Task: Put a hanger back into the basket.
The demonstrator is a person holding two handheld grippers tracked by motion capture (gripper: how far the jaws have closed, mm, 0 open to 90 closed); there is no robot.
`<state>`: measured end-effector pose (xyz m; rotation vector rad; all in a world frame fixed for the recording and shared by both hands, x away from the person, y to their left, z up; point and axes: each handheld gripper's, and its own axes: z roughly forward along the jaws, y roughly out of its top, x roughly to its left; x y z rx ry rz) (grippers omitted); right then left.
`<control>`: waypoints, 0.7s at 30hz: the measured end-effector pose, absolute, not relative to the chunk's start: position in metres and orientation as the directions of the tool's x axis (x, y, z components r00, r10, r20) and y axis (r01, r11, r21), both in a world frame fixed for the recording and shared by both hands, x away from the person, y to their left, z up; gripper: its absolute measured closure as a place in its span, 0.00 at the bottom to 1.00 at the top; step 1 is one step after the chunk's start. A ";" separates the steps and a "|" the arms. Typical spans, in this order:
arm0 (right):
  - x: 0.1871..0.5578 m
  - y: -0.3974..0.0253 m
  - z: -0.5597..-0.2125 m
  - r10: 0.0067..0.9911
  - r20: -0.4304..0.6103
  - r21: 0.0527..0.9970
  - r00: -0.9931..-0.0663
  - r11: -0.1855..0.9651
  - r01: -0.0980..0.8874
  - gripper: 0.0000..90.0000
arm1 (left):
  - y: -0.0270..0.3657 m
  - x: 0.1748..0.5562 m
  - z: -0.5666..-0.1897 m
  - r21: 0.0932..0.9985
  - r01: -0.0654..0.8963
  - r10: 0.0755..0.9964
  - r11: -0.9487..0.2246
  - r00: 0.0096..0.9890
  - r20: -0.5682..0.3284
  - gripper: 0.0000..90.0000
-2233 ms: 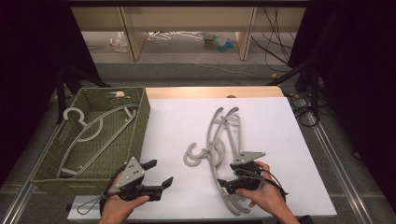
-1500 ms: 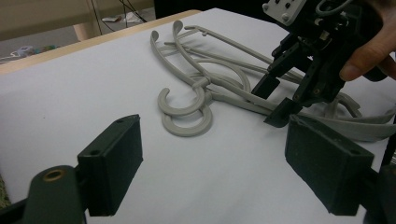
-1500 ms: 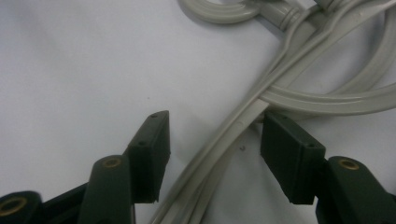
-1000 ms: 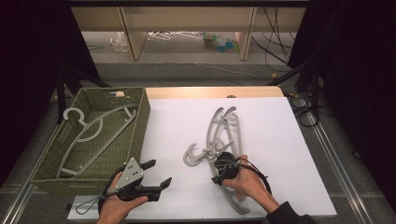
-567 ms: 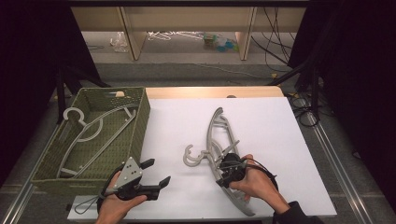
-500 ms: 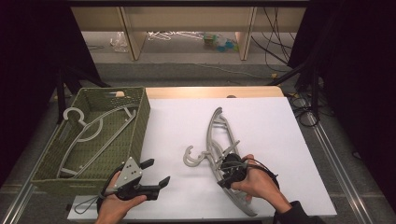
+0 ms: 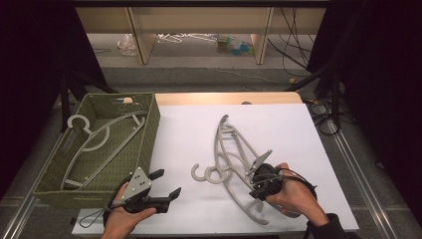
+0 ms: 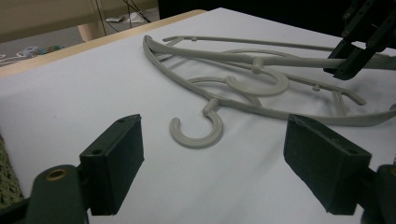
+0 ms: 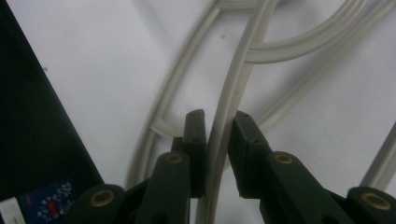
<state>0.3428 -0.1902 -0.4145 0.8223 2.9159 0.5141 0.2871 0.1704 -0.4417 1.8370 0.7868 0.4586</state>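
My right claw [image 7: 260,175] is clamped on the curved arm of the top hanger [image 9: 232,100], jaws pinching it from both sides. The hanger pile [image 7: 234,154] sits mid-mat, long axis running roughly 11 to 5 o'clock, hooks poking out toward 9. The basket [image 7: 149,119] with one hanger already in it is way over at 10 o'clock from my right claw, so that's the direction I'd guess the carry goes. Left claw [image 7: 161,186] is wide open, holding nothing, hovering just off the basket's near corner.
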 end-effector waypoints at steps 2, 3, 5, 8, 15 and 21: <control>0.343 -0.196 -0.414 0.507 0.015 0.338 -0.862 0.808 0.482 0.88 | 0.171 0.288 -0.442 0.920 0.298 0.699 -0.252 0.714 -0.040 0.22; 0.344 -0.199 -0.414 0.497 0.009 0.343 -0.867 0.813 0.470 0.89 | 0.171 0.288 -0.442 0.921 0.307 0.705 -0.240 0.707 -0.052 0.22; 0.346 -0.205 -0.415 0.497 0.002 0.346 -0.868 0.814 0.467 0.90 | 0.171 0.289 -0.442 0.917 0.310 0.707 -0.253 0.706 -0.043 0.23; 0.349 -0.215 -0.415 0.499 -0.022 0.353 -0.866 0.814 0.461 0.92 | 0.172 0.289 -0.442 0.917 0.312 0.708 -0.250 0.704 -0.046 0.23; 0.341 -0.226 -0.407 0.442 -0.063 0.404 -0.895 0.831 0.382 0.92 | 0.171 0.290 -0.443 0.918 0.301 0.702 -0.260 0.711 -0.034 0.23; 0.328 -0.230 -0.403 0.361 -0.052 0.458 -0.931 0.837 0.299 0.92 | 0.169 0.290 -0.444 0.912 0.298 0.701 -0.282 0.713 -0.016 0.24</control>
